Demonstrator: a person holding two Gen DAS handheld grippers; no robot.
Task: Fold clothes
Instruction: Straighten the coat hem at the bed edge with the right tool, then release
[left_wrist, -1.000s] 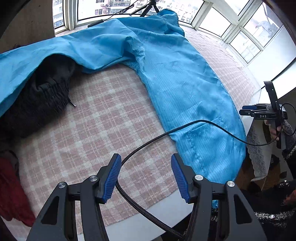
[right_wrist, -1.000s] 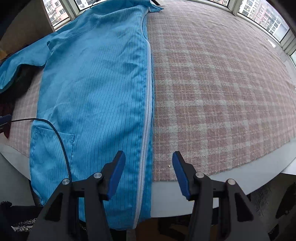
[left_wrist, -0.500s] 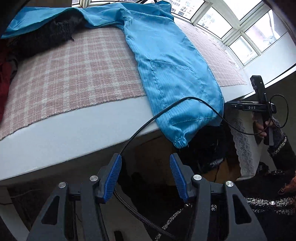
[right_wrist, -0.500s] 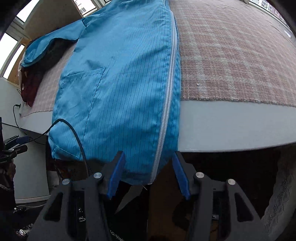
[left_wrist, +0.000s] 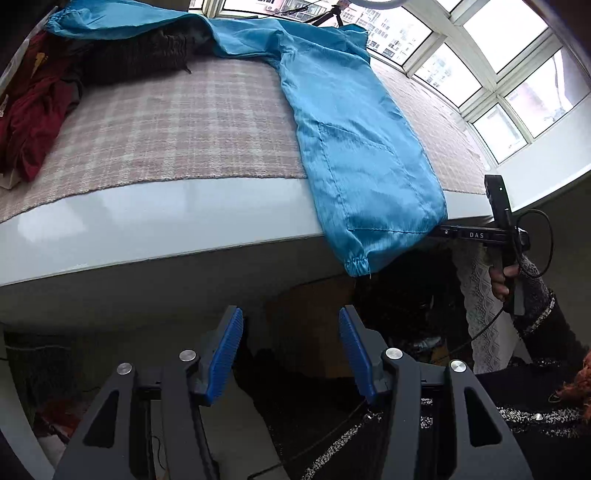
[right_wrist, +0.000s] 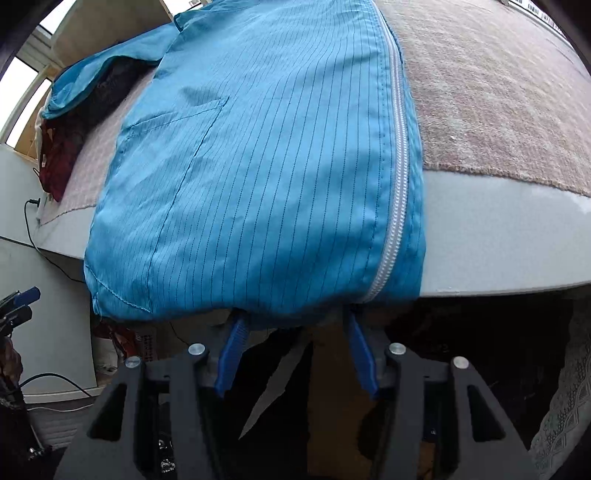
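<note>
The coat (right_wrist: 258, 166) lay lengthwise on the table (right_wrist: 498, 240), already halved along the zipper (right_wrist: 395, 166), its hem (right_wrist: 229, 314) hanging over the near edge. The right gripper (right_wrist: 293, 325) stood at that hem, jaws apart, nothing clamped. The left gripper (left_wrist: 290, 332) hung below the edge, also apart and empty. In my judgement, a good grip would take every hem layer together, near the zipper, before any lift.
</note>
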